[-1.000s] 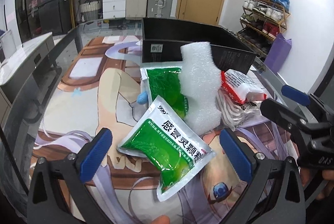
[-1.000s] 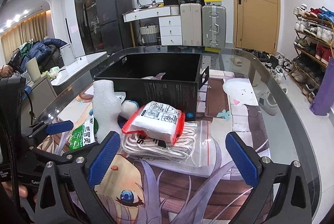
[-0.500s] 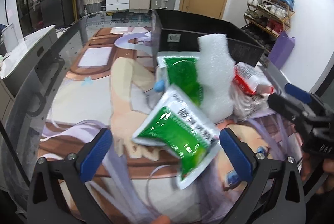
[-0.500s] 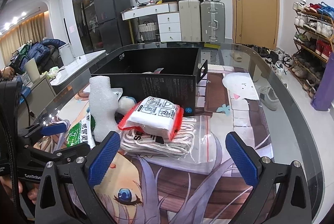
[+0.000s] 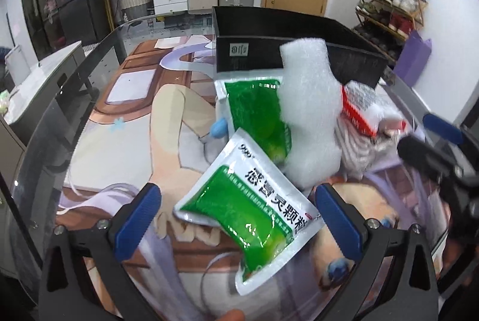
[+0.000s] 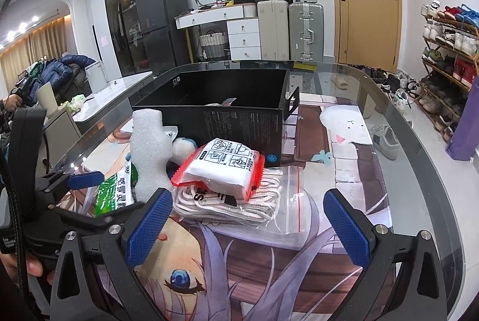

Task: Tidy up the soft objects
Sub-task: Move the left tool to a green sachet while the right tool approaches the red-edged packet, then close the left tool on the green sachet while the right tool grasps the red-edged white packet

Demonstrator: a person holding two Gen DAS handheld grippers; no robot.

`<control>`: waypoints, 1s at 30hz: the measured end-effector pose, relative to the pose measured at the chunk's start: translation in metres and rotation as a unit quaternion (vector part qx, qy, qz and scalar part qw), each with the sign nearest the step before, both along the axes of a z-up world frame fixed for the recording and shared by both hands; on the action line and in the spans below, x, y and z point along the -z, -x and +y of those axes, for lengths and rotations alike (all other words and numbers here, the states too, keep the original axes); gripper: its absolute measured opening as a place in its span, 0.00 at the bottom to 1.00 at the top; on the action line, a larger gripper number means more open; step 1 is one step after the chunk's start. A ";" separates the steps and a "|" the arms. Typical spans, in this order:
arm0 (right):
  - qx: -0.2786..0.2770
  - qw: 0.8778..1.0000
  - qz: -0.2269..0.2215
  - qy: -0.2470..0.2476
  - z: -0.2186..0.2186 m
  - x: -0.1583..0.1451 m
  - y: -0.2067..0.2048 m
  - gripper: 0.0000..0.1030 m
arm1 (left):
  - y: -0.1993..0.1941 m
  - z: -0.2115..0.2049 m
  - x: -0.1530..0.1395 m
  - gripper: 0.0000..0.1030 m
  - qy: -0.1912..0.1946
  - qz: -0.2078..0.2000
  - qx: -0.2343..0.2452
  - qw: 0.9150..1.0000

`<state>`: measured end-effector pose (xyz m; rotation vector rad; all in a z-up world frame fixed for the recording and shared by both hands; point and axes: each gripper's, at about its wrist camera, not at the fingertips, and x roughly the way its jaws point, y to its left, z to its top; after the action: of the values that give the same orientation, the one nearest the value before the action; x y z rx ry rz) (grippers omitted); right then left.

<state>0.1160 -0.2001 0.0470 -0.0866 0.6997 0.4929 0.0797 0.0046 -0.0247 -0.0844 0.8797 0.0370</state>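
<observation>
grippers both spread wide, nothing between the pads. left gripper [image 5: 238, 223] hovers over the near green sachet [image 5: 248, 210], which lies flat and slack on the printed mat [image 5: 128, 123], one corner resting against the white foam block [image 5: 308, 114]. right gripper [image 6: 250, 225] sits just short of the zip bag of rope [image 6: 239, 198], with the red-edged white packet [image 6: 221, 168] stacked on top of it.

second green sachet [image 5: 254, 108] lies behind the first, partly under the foam block. small blue-and-white plush [image 6: 184, 149] between the foam and the black box [image 6: 215, 108]. box is open-topped, at the far side of the pile; something pale already lies inside, cannot tell what.

judgement: step in hand is picking the near sachet for the box.
- come down so the pads straddle a short edge or corner, not the flat face; the pouch is thin and slippery.
- pinch where the contents bulge, so it does not slide out.
- lift away from the foam block first; it stands upright and looks light, easily toppled.
- keep the right gripper clear of the left's path to the box.
</observation>
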 end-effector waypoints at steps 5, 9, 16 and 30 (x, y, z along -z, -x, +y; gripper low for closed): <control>0.002 1.000 0.002 0.002 -0.001 0.001 -0.003 0.99 | 0.010 0.010 0.000 1.00 -0.006 0.002 0.008 1.000; 0.001 1.000 0.013 -0.008 -0.002 0.003 -0.005 0.99 | 0.016 0.016 -0.001 1.00 0.009 -0.007 0.018 1.000; 0.000 1.000 0.026 -0.012 0.000 0.008 -0.010 0.99 | 0.023 0.013 -0.001 0.97 0.005 -0.021 0.042 0.999; 0.008 0.998 0.046 -0.029 0.015 0.005 -0.037 0.99 | 0.028 0.009 -0.005 0.63 0.005 -0.045 0.072 0.996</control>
<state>0.1526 -0.1853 0.0421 -0.0033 0.7745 0.5036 0.0521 0.0136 -0.0194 -0.0312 0.7933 -0.1061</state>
